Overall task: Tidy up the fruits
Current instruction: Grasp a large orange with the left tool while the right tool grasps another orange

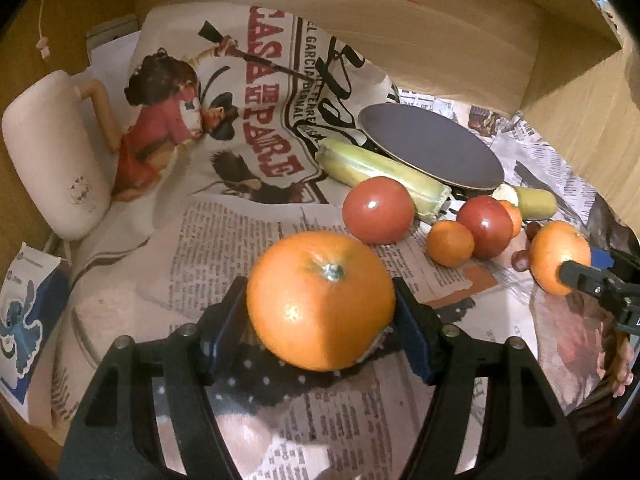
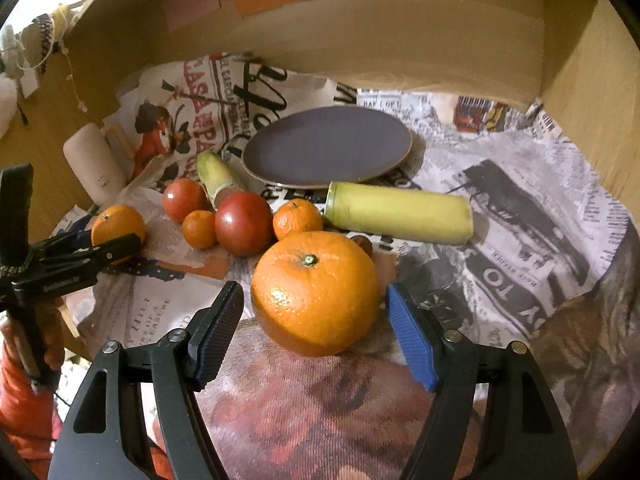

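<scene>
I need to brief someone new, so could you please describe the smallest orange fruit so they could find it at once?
Start at the dark round plate at the back of the newspaper-covered surface, then come forward to the cluster of fruit. The small smooth mandarin sits wedged between the two red tomatoes, touching the nearer one. It is the smallest orange fruit, smaller than the mandarin with a green stem dot beyond that tomato.
</scene>
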A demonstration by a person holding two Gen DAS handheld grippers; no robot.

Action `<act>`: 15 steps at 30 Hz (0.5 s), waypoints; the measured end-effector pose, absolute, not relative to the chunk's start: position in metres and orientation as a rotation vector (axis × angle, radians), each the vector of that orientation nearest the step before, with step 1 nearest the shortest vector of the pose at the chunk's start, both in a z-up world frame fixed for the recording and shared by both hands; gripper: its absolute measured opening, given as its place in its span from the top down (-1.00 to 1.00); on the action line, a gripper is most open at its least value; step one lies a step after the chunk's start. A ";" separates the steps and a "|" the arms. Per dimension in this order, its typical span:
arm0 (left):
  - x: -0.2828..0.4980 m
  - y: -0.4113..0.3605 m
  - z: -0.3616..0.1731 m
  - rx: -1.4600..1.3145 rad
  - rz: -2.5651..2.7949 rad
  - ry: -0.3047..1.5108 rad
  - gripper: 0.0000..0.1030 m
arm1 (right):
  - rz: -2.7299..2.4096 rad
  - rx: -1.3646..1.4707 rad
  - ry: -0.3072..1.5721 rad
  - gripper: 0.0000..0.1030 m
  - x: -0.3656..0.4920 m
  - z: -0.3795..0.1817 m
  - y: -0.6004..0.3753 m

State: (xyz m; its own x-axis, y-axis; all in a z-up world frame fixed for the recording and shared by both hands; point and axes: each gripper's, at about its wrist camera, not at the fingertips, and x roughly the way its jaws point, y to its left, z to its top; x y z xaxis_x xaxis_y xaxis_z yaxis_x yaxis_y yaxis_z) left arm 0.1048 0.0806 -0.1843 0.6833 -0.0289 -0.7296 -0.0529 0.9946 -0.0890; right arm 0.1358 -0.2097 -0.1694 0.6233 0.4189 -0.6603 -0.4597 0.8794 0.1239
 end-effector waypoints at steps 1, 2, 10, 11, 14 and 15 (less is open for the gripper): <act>0.106 0.080 -0.184 -0.106 0.011 0.818 -0.34 | 0.505 -0.060 0.752 -0.37 0.138 -0.171 -0.208; 0.106 0.080 -0.184 -0.108 0.007 0.816 -0.31 | 0.506 -0.060 0.761 -0.37 0.140 -0.173 -0.207; 0.109 0.079 -0.180 -0.114 0.007 0.806 -0.27 | 0.518 -0.041 0.784 -0.31 0.145 -0.177 -0.207; 0.109 0.078 -0.179 -0.113 0.005 0.803 -0.27 | 0.518 -0.042 0.783 -0.31 0.145 -0.177 -0.207; 0.108 0.074 -0.173 -0.107 -0.004 0.785 -0.27 | 0.521 -0.042 0.778 -0.30 0.145 -0.175 -0.207; 0.108 0.072 -0.170 -0.105 -0.007 0.775 -0.27 | 0.517 -0.043 0.769 -0.30 0.144 -0.172 -0.207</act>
State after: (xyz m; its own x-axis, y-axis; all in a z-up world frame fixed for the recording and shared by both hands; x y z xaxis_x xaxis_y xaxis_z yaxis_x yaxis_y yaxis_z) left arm 0.1075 0.0723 -0.1703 0.7146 -0.0447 -0.6981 -0.0327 0.9947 -0.0972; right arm 0.1438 -0.2072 -0.1723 0.6005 0.4304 -0.6739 -0.4609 0.8750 0.1482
